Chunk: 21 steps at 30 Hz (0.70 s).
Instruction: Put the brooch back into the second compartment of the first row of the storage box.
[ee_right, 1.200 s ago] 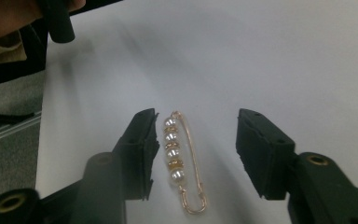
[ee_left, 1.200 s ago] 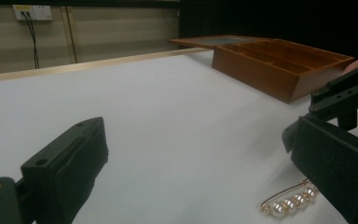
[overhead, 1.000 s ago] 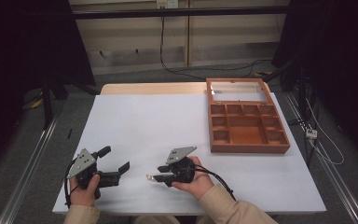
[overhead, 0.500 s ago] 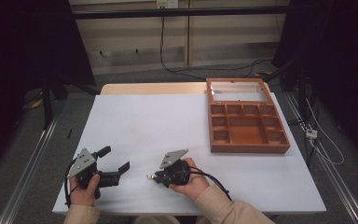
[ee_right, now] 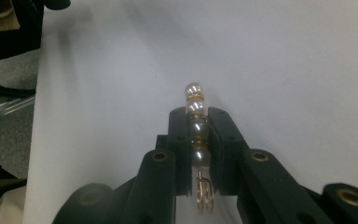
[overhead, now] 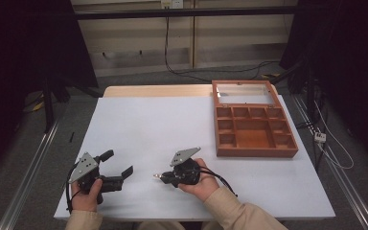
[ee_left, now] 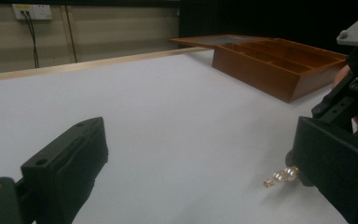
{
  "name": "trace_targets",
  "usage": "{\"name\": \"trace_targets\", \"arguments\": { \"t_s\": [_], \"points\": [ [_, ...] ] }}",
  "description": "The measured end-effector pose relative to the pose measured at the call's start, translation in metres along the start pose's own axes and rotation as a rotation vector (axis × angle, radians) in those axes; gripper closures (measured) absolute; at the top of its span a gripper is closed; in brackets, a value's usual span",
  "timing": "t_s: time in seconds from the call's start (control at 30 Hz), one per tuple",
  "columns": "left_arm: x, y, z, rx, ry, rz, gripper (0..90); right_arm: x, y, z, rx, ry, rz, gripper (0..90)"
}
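Observation:
A small piece of pearl jewellery (ee_right: 197, 122), several pale beads on a gold wire with a gold clasp end, sits clamped between my right gripper's (ee_right: 197, 114) jaws; its tip pokes out past them. In the high view my right gripper (overhead: 162, 176) lies low over the white table (overhead: 163, 124) near the front edge, pointing left. The beads (ee_left: 279, 176) also stick out beside it in the left gripper view. My left gripper (overhead: 120, 163) rests at the front left, open and holding nothing, its jaws far apart.
A wooden compartment box (overhead: 254, 132) stands open at the right of the table, its glass lid (overhead: 243, 93) laid back behind it. The box's long side (ee_left: 270, 70) appears in the left gripper view. Cables trail on the floor behind.
My right gripper with the beads has drifted slightly left and toward the front edge. The left gripper has stayed put.

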<state>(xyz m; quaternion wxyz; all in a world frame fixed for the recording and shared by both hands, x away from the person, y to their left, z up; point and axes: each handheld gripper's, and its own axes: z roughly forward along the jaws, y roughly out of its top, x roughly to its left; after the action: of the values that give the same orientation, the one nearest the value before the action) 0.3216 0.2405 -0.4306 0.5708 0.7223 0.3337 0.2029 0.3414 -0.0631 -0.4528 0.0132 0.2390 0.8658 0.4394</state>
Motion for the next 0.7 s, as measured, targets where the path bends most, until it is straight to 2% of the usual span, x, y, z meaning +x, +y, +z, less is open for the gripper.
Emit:
{"name": "trace_targets", "arguments": {
  "t_s": [0.47,0.7],
  "points": [
    [0.0,-0.001,0.001,0.004,-0.002,-0.005,3.5,-0.014,0.001,-0.028,-0.035,-0.008,0.026,80.6],
    [0.0,-0.001,0.002,0.006,-0.005,-0.001,3.5,-0.021,0.001,-0.042,-0.04,-0.031,0.039,80.6]
  ]
}}
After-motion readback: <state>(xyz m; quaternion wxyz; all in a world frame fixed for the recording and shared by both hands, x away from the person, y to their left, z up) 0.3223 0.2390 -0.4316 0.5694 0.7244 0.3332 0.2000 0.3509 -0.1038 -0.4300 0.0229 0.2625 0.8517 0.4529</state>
